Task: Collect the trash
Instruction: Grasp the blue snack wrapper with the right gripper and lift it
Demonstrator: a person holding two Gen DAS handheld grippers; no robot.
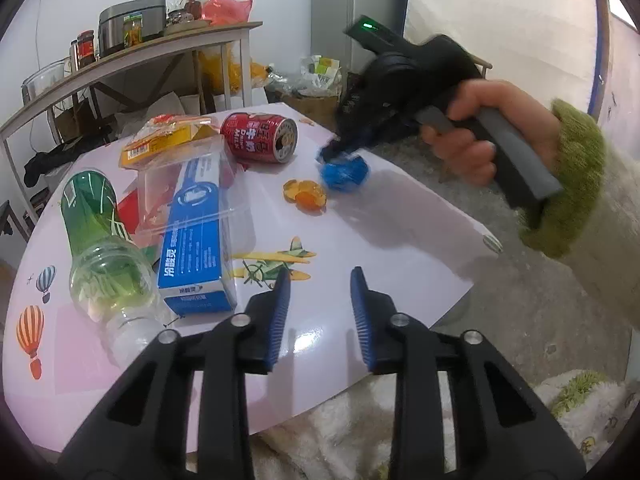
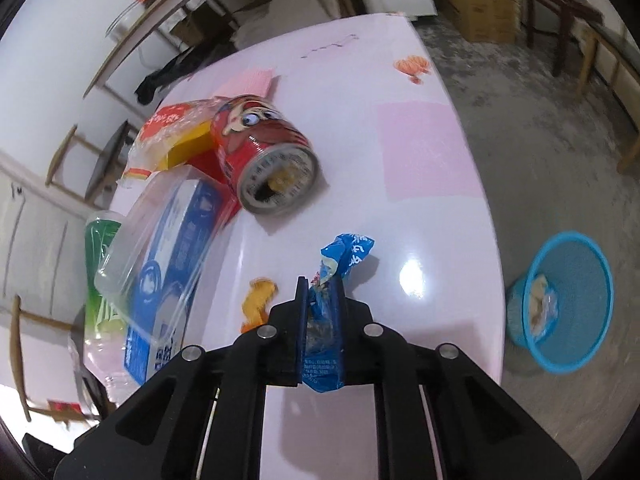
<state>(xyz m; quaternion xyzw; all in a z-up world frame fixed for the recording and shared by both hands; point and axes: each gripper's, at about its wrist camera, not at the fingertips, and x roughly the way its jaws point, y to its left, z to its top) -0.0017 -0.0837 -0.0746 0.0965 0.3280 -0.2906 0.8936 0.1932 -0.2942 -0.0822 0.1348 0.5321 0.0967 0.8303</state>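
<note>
My right gripper (image 2: 320, 284) is shut on a crumpled blue wrapper (image 2: 344, 256) and holds it just above the white table (image 2: 420, 184). In the left wrist view that gripper (image 1: 340, 152) and the blue wrapper (image 1: 345, 170) hang over the table's far right side. My left gripper (image 1: 320, 276) is open and empty over the table's near edge. A red milk can (image 1: 260, 136) (image 2: 264, 160) lies on its side. A blue toothpaste box (image 1: 196, 240) (image 2: 160, 280), a green bottle (image 1: 104, 248) and orange peel (image 1: 304, 196) (image 2: 258, 300) lie nearby.
A blue mesh bin (image 2: 564, 304) with some trash in it stands on the floor right of the table. A yellow and red snack bag (image 1: 168, 136) lies behind the box. A shelf (image 1: 132, 52) with jars stands at the back left. Cardboard boxes (image 2: 480, 12) are beyond the table.
</note>
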